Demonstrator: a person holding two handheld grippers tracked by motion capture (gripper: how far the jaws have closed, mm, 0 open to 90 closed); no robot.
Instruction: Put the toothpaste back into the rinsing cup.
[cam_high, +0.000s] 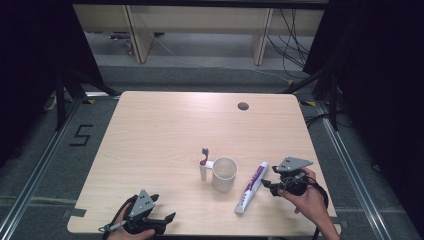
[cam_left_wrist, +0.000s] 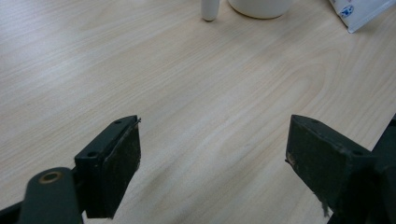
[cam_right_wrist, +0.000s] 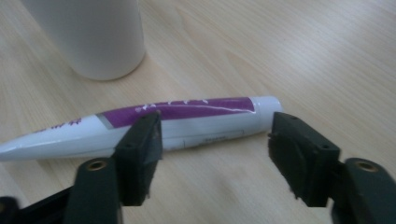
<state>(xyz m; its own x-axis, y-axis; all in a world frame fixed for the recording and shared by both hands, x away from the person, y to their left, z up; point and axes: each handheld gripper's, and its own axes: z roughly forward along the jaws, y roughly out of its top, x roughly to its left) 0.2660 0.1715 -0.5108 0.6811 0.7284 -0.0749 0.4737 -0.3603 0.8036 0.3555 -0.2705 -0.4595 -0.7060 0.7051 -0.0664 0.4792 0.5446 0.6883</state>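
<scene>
**Right gripper lined up on the toothpaste tube**

Nearest the person, the left gripper (cam_high: 159, 220) sat at the front edge of the tabletop (cam_high: 160, 135). Its jaws were wide open with nothing but bare wood between them. It looked like it was just waiting.

A bit farther in, the right gripper (cam_high: 268, 185) was beside the toothpaste tube (cam_high: 252, 186). Its jaws were open and not touching the tube. In the right gripper view the tube (cam_right_wrist: 154, 125) lay just past the jaw tips, going from side to side.

The step in hand seemed to be picking up the tube. To do it well, the jaws should come forward so the tube sits right between them. They should squeeze the firm part near the cap, not the soft flat end. A gentle squeeze would be best, so no paste comes out. The mug is close, so the gripper should take care not to bump it.

The tube was white with a purple stripe and small writing. It lay flat on the tabletop, with its round cap end farther away and its flat end nearer the person.

Just left of the tube stood a white mug (cam_high: 224, 173), near but apart. Past the mug a toothbrush (cam_high: 204, 164) stood upright, right beside it.
</scene>
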